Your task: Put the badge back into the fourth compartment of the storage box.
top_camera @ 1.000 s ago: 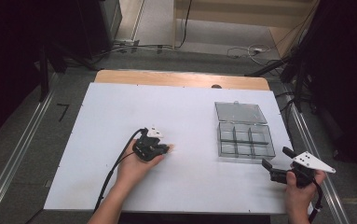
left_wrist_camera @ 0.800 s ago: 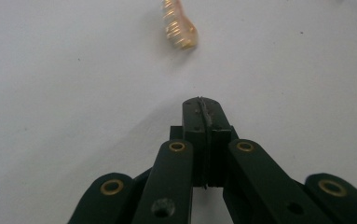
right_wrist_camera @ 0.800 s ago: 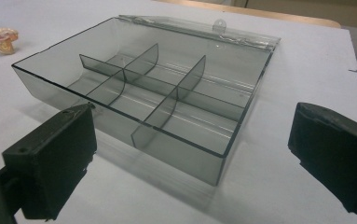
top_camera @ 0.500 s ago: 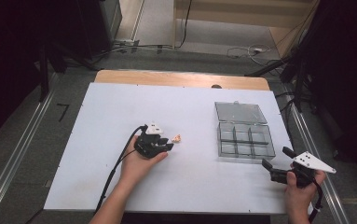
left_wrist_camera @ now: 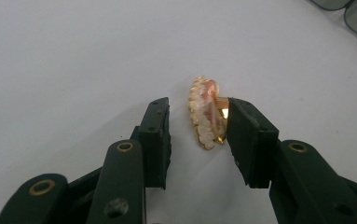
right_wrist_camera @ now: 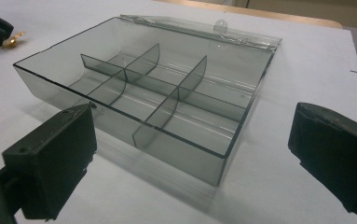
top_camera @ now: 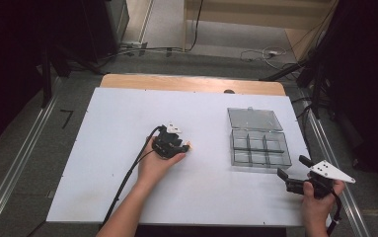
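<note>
A: What's the biggest thing on the white table (top_camera: 117, 123)?
B: The clear compartment box (top_camera: 259, 148), lid open, every cell bare. The right gripper (top_camera: 293, 177) waits near its front corner, jaws wide apart.
A: And what has changed?
B: The left gripper (top_camera: 182, 147) has drawn back slightly toward mid-table. A small gold-and-pink brooch (left_wrist_camera: 206, 113) sits between its parted jaws, touching one pad, not clamped. Likely it goes into the box next.
</note>
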`<act>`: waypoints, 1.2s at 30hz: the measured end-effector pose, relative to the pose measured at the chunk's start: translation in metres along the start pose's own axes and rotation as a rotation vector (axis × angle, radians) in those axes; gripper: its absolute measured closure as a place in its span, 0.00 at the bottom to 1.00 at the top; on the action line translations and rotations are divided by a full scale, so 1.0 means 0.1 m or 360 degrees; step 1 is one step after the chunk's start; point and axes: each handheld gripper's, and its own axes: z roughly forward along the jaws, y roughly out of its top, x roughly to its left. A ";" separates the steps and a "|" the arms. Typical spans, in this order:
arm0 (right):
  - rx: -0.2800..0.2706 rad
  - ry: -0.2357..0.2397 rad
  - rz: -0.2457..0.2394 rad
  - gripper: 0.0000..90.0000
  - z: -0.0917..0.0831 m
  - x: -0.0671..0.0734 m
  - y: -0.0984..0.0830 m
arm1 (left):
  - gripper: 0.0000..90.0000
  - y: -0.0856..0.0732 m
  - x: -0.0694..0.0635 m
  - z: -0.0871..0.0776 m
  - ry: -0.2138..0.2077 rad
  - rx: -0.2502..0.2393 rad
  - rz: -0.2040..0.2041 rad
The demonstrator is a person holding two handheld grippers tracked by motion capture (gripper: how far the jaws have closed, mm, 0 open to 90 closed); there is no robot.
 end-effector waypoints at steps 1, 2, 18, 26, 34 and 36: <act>0.0001 0.0000 0.0000 0.00 0.00 0.00 0.00 | 0.68 0.00 -0.01 0.00 0.0013 0.0000 0.0024; 0.0001 0.0000 0.0000 0.00 0.00 0.00 0.00 | 0.70 0.00 -0.02 0.00 0.0022 0.0002 0.0025; 0.0001 0.0000 -0.0003 0.00 0.00 0.00 0.00 | 0.71 0.07 0.01 0.04 -0.0045 -0.0050 0.0010; 0.0004 -0.0003 0.0001 0.00 0.00 0.00 0.00 | 0.70 0.09 -0.03 0.11 -0.0074 -0.0011 0.0009; 0.0006 -0.0006 -0.0002 0.00 0.00 0.00 0.00 | 0.80 0.09 -0.07 0.11 -0.0077 0.0023 -0.0029; 0.0004 -0.0004 -0.0007 0.00 0.01 0.00 0.00 | 0.87 0.09 -0.07 0.11 -0.0109 0.0024 -0.0035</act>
